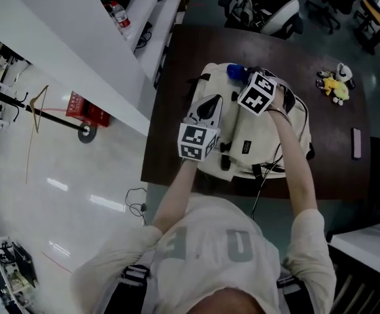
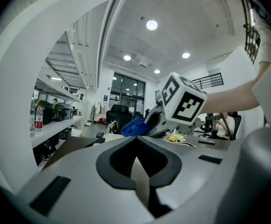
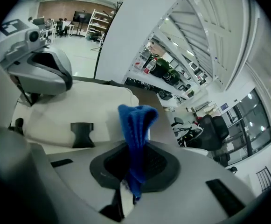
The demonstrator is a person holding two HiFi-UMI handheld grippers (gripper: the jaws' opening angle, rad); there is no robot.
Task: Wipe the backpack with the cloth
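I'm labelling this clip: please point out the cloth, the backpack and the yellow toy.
cloth (image 3: 136,125): right gripper view, its blue folded middle.
backpack (image 1: 258,133): head view, its cream front panel.
yellow toy (image 1: 337,85): head view, its body.

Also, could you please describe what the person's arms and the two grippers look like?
Both the left gripper and right gripper have smooth grey shells with dark recesses around the tongs. Each carries a white cube printed with black square markers. The person wears a pale short-sleeved T-shirt.
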